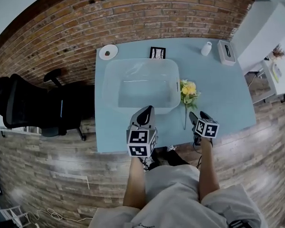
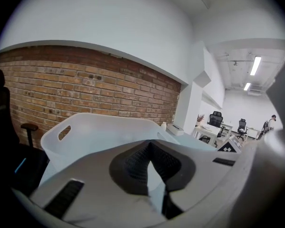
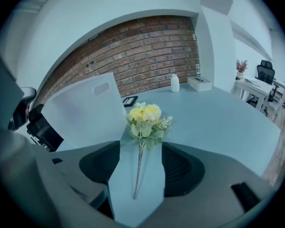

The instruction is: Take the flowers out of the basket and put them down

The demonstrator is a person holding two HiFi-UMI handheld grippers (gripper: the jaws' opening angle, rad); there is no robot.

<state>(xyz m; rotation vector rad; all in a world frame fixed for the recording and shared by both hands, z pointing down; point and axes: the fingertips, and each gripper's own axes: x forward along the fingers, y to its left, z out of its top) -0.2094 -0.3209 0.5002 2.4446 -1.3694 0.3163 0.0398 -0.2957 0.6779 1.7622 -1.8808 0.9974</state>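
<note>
A small bunch of yellow flowers (image 1: 188, 90) lies flat on the light blue table (image 1: 228, 99), just right of the translucent white basket (image 1: 140, 84), with its stem toward me. The basket looks empty. My right gripper (image 1: 198, 119) hangs open above the stem's near end; in the right gripper view the flowers (image 3: 145, 115) show on the table through the gap of the right gripper (image 3: 140, 146), untouched. My left gripper (image 1: 145, 115) is at the basket's near rim. Its fingertips meet in the left gripper view (image 2: 149, 146), with nothing between them and the basket (image 2: 95, 132) beyond.
At the table's far edge stand a small white dish (image 1: 108, 52), a black framed card (image 1: 157, 52), a white bottle (image 1: 206, 48) and a tissue box (image 1: 226, 52). A black office chair (image 1: 19, 106) stands left of the table, a white side table (image 1: 275, 72) to the right.
</note>
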